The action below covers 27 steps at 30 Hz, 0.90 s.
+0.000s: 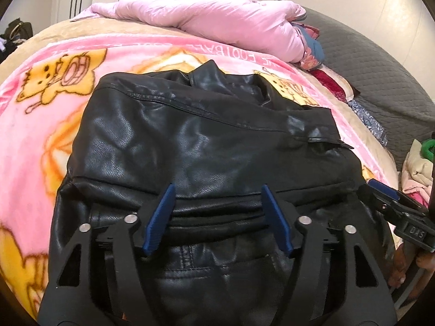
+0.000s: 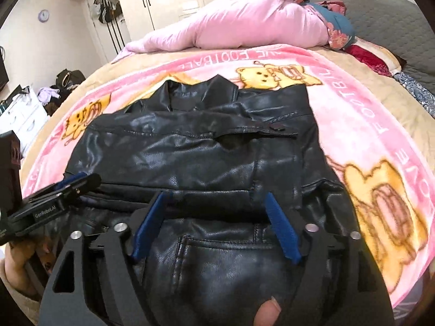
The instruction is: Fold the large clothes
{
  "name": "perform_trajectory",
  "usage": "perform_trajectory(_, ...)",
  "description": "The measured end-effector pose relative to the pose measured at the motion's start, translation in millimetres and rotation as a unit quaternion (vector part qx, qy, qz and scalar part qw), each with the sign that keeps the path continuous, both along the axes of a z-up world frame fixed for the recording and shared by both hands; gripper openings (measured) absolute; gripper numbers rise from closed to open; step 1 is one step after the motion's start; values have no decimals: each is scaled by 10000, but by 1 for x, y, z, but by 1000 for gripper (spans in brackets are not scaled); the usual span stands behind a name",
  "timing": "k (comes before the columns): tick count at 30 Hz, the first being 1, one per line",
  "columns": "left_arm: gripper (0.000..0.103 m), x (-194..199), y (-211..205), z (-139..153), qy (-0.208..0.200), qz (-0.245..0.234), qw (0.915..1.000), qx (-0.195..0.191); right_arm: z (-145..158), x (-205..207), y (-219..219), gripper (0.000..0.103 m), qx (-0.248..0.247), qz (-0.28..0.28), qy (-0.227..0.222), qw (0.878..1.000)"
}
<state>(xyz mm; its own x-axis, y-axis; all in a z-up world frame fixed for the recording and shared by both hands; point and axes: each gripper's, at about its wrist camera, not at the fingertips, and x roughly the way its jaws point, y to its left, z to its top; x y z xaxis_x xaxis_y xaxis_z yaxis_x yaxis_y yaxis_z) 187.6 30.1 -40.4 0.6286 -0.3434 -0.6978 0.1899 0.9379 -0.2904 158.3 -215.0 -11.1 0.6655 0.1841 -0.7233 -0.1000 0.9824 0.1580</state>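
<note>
Black leather jacket (image 1: 195,141) lies on the pink cartoon blanket (image 1: 40,114) — collar away from you, hem nearest. Your left gripper (image 1: 217,217) and right gripper (image 2: 214,222), both spread and empty, hover level over that hem.

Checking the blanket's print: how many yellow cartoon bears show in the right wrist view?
3. One bear sits beyond the black leather jacket, one off its left shoulder, one at right. The jacket may hide more.
</note>
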Motion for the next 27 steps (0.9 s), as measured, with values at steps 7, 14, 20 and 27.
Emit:
perform_trajectory(7,84,-11,-5,13,-170,45,9998,90,9,-10,-1,91,-18,-23,-69,10000)
perform_trajectory(14,93,-17,-3,25,-253,29,9997,-27,14,-18,0,98,-104,1,-87,9999)
perform_trajectory(20,93,-23,-5,34,-319,57,9995,37,21,-24,2,98,-145,-11,-183,9997)
perform_trajectory(27,93,-29,-4,40,-364,67,9993,110,34,-33,2,98,-76,1,-339,9994)
